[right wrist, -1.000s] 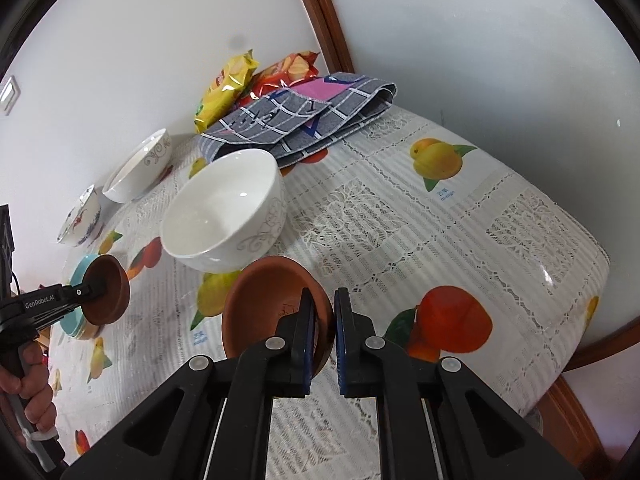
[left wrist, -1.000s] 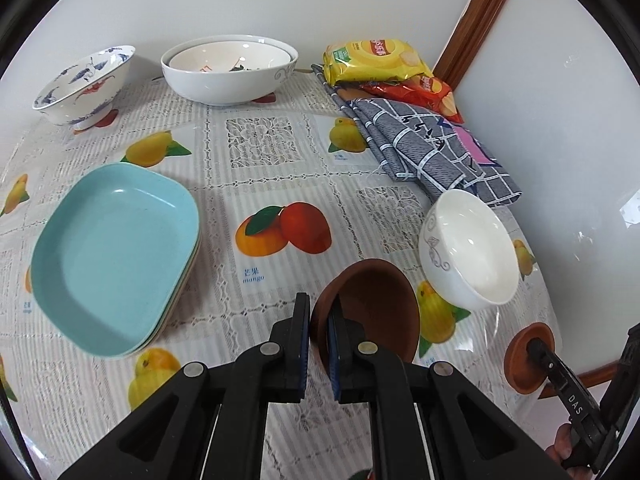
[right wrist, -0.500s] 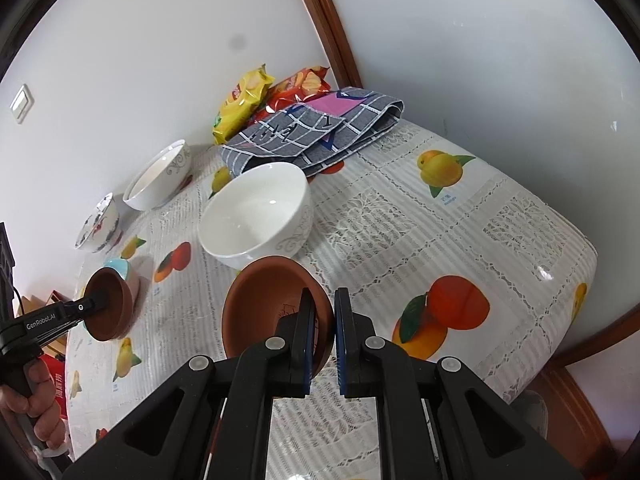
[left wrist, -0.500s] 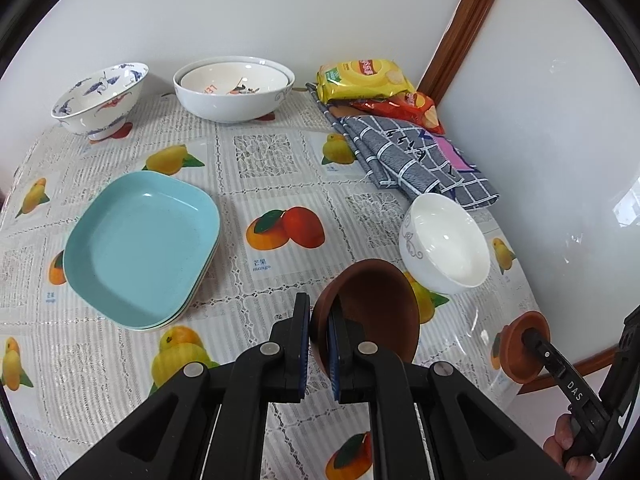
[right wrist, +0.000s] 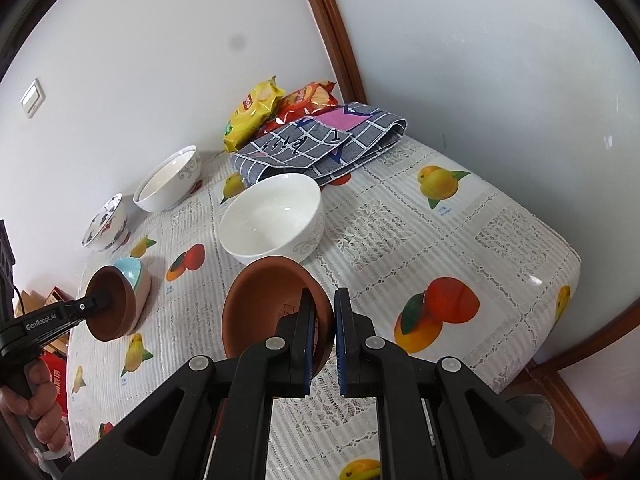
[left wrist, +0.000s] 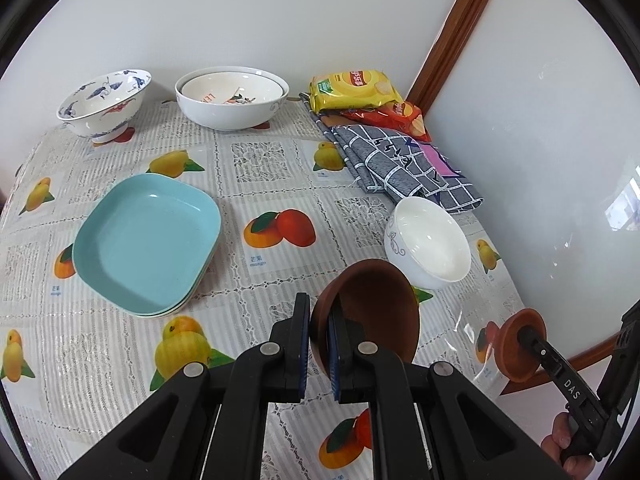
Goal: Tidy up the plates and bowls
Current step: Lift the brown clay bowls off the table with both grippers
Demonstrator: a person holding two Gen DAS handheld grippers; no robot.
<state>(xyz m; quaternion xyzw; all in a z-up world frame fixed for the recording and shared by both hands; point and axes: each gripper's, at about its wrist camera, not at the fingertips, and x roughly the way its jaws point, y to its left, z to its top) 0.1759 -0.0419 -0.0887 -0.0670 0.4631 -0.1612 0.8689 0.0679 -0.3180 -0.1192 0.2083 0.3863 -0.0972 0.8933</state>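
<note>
My left gripper [left wrist: 319, 342] is shut on the rim of a brown bowl [left wrist: 376, 312], held above the table's near right part. My right gripper [right wrist: 323, 332] is shut on the rim of a second brown bowl [right wrist: 268, 304], held above the table edge; that bowl also shows in the left wrist view [left wrist: 520, 344]. A small white bowl [left wrist: 430, 246] stands just beyond both brown bowls. A stack of plates with a light blue one on top [left wrist: 146, 242] lies at the left. A large white bowl with another nested inside [left wrist: 232, 96] and a blue-patterned footed bowl [left wrist: 102, 102] stand at the back.
A folded grey checked cloth [left wrist: 400, 164] and snack bags, one yellow [left wrist: 352, 90], lie in the back right corner by the wall. The fruit-print tablecloth [left wrist: 260, 172] covers the table. The table's right edge [right wrist: 560, 264] drops off near the wall.
Both grippers have pulled back and risen with their brown bowls, so more of the table shows. The dishes on the table have not moved.
</note>
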